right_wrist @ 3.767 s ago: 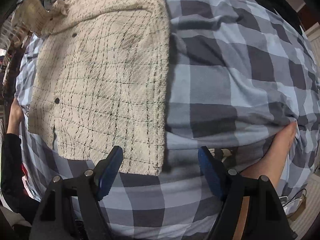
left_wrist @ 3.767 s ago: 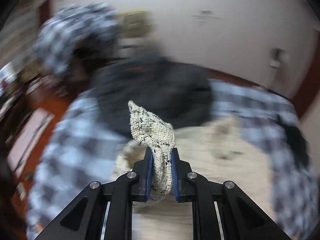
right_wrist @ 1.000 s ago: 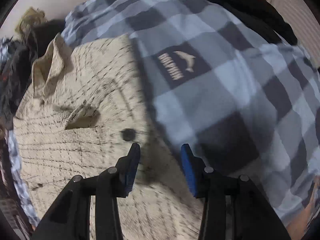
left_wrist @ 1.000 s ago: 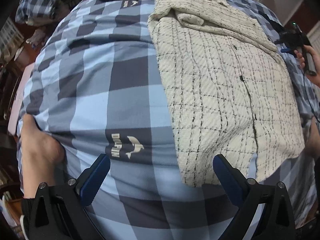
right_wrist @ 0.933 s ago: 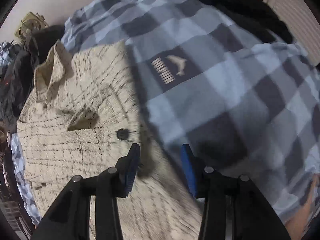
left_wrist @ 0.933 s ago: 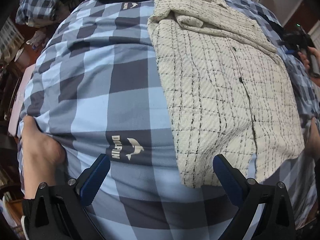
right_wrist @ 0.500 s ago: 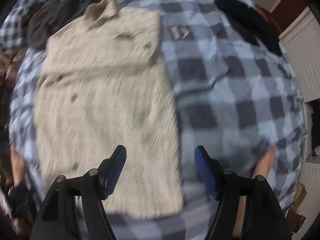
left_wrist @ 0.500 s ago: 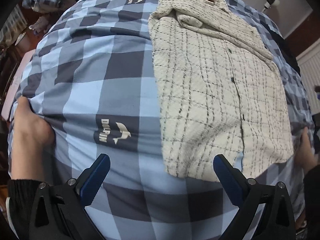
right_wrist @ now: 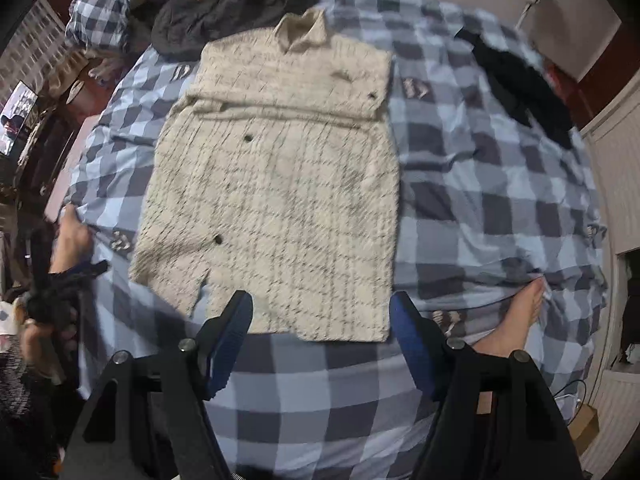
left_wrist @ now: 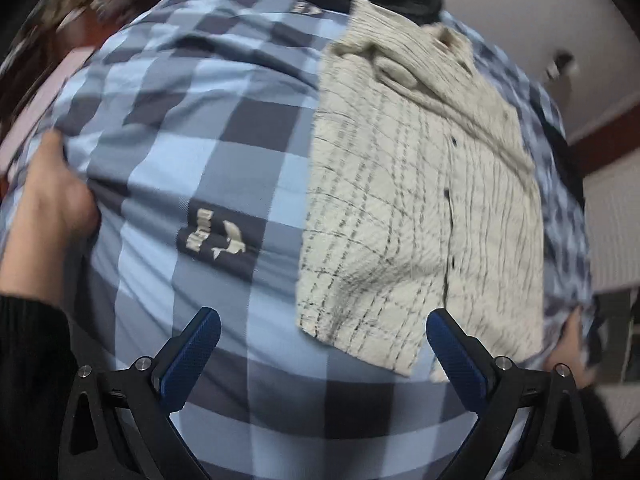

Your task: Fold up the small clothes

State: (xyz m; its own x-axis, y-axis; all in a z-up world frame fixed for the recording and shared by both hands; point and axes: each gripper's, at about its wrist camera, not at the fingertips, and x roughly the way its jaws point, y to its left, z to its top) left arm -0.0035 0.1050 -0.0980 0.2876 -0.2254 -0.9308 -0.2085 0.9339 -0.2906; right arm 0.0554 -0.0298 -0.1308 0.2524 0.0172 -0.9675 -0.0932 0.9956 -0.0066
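A small cream jacket with a thin black check and dark buttons [right_wrist: 276, 184] lies flat on a blue and grey checked bedsheet [right_wrist: 500, 200], collar at the far end and both sleeves folded across the chest. It also shows in the left wrist view [left_wrist: 412, 200]. My right gripper [right_wrist: 322, 320] is open and empty, raised just in front of the jacket's near hem. My left gripper [left_wrist: 320, 336] is open wide and empty, over the sheet by the hem's left corner. The left gripper also shows as a dark blur in the right wrist view [right_wrist: 64, 292].
A dark grey garment [right_wrist: 232, 4] and a checked pillow [right_wrist: 104, 8] lie beyond the collar. A black garment [right_wrist: 524, 80] lies at the far right of the bed. A bare foot rests at each side of the sheet [right_wrist: 520, 316] [left_wrist: 52, 200].
The right gripper has pulled back and up from the jacket's chest to its near hem and opened wider. The left gripper has drifted slightly, staying open.
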